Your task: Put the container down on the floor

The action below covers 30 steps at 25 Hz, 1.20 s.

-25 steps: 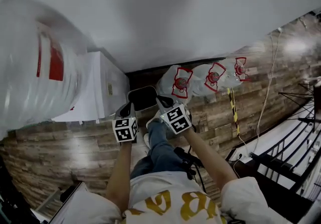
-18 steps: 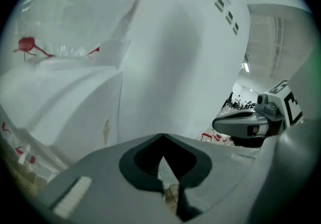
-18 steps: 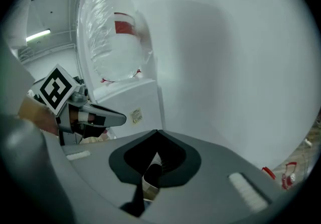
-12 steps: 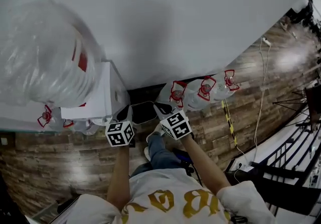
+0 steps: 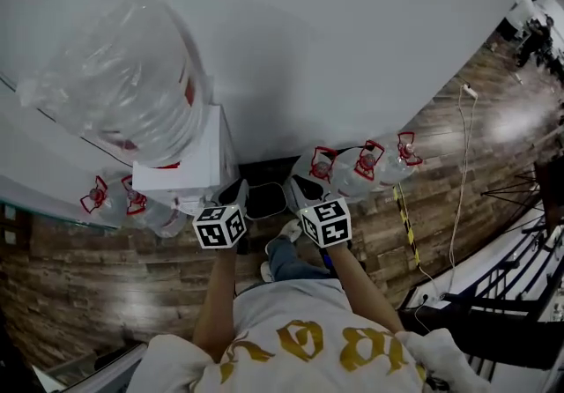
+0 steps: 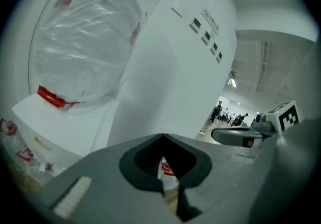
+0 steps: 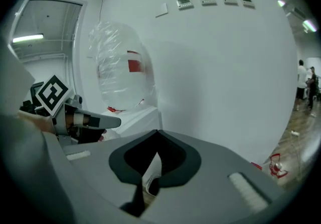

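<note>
A small dark container (image 5: 264, 200) with a pale rim hangs above the wooden floor, just in front of the white wall. My left gripper (image 5: 233, 192) holds its left side and my right gripper (image 5: 296, 192) its right side. Both pairs of jaws are closed in the left gripper view (image 6: 163, 180) and the right gripper view (image 7: 149, 180), and those views do not show the container's rim. From the right gripper view, the left gripper (image 7: 88, 120) has a dark shape under it.
A white water dispenser (image 5: 189, 162) carries a big plastic-wrapped bottle (image 5: 132, 74) just left of the container. Wrapped bottles lie along the wall at the right (image 5: 361, 166) and the left (image 5: 123, 202). A cable (image 5: 458, 171) and a black railing (image 5: 520, 259) are at the right.
The head view has pulled back from the dispenser, so the big bottle now sits farther away and nearer the middle. The container has stayed between the two grippers throughout.
</note>
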Tool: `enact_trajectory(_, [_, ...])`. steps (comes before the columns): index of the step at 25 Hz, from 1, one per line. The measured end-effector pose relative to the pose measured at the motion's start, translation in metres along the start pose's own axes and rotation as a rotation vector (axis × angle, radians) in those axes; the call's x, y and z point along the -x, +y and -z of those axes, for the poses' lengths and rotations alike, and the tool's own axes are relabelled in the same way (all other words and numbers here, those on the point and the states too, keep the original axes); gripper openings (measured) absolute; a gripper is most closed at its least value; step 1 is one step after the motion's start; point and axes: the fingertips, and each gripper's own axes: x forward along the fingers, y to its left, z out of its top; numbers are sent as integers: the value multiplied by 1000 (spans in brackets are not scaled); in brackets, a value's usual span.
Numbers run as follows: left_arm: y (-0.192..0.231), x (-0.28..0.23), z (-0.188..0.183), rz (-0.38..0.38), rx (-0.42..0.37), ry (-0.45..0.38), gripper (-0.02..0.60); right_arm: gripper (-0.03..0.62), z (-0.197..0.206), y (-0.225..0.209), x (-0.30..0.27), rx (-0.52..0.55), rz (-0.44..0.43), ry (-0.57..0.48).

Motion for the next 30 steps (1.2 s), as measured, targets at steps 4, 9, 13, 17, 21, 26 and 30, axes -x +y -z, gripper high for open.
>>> enact_trajectory(4, [7,15,-9,9,-70,9,0,29,-6,6,9,48,28,-3])
enact_trajectory(9, [1,34,-12,25,-96,-13,0,29,-6,4,19,79,69,3])
enact_trajectory(13, [9,44,-2,-51,-86,-28,1,29,-3,4,19,44,80,-13])
enact_trajectory(17, [13,46,-1,-77,-71,-48,0,29,-6,10,15,49,68,-15])
enact_trajectory(21, [10,45,-11,-45,-95,-53,0,29,-10,16,13,91,48,-7])
enact_trajectory(26, [8,53,-14,-41,-77,-67,0,29,-10,15,12,88,49,-1])
enact_trajectory(30, [6,54,-9,-42,-74,-54,0,29,-11,14,13,77,53,-6])
